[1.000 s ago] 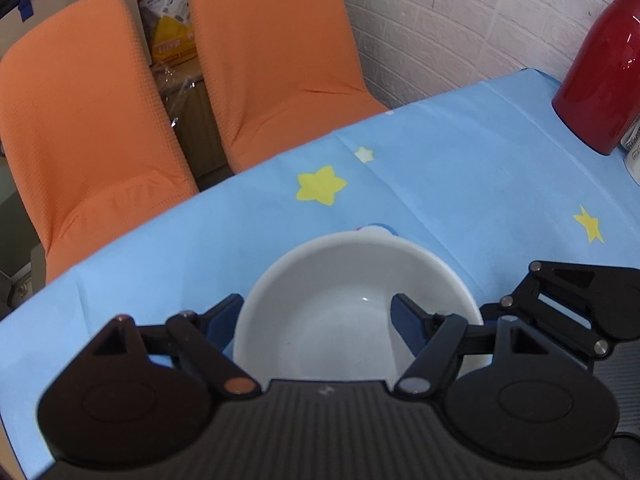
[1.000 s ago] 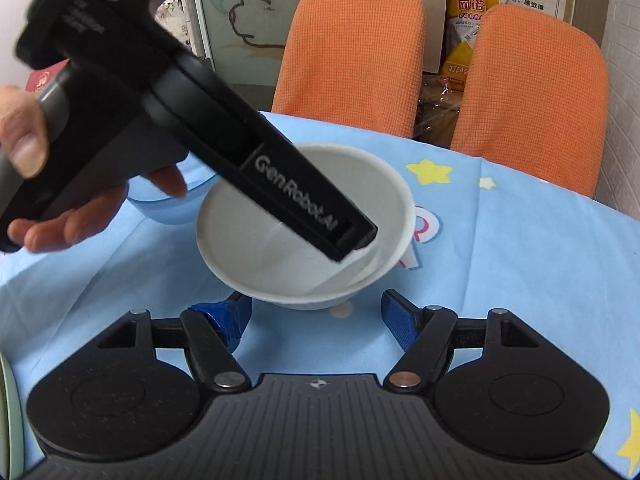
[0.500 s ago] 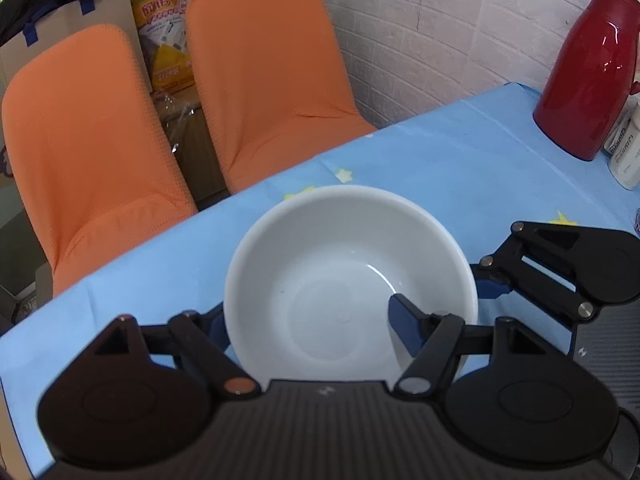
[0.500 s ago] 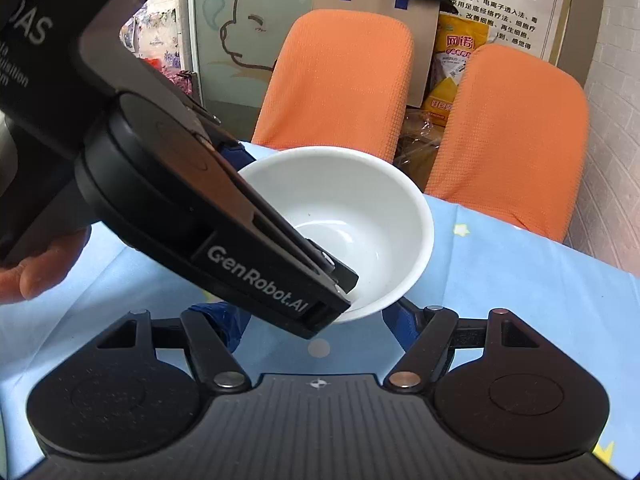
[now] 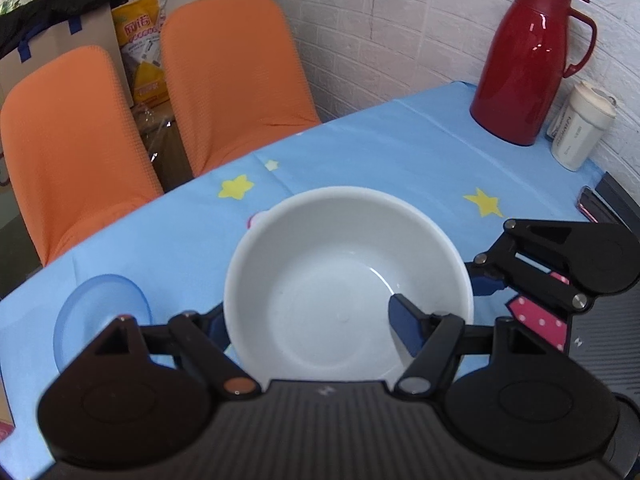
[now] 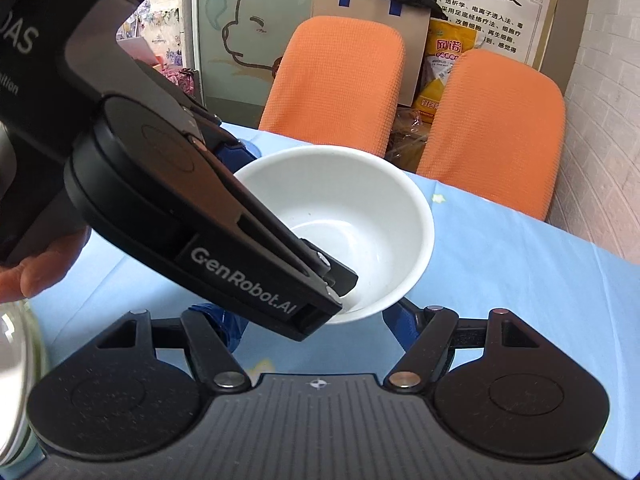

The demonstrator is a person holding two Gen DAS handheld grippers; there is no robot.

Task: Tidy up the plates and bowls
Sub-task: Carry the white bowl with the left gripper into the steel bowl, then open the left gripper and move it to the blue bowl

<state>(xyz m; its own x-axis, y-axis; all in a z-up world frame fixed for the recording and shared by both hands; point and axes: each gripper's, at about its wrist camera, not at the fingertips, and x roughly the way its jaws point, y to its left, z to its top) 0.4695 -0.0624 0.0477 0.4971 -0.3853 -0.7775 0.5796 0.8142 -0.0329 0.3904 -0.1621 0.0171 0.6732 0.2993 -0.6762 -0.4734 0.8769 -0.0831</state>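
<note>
Round white plastic bowl [image 5: 348, 284] raised above blue star-print counter [image 5: 400, 152], left tongs [image 5: 308, 324] clamped across its wall for carrying; right tongs [image 6: 312, 320] apart, empty beneath bowl.

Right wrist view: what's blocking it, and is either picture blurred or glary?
Right wrist view: the left gripper fills the left half and hides part of the white bowl; a blurred glass edge intrudes at lower left. Left wrist view: sharp, with fisheye bending at the edges and small highlights on the red thermos.
</note>
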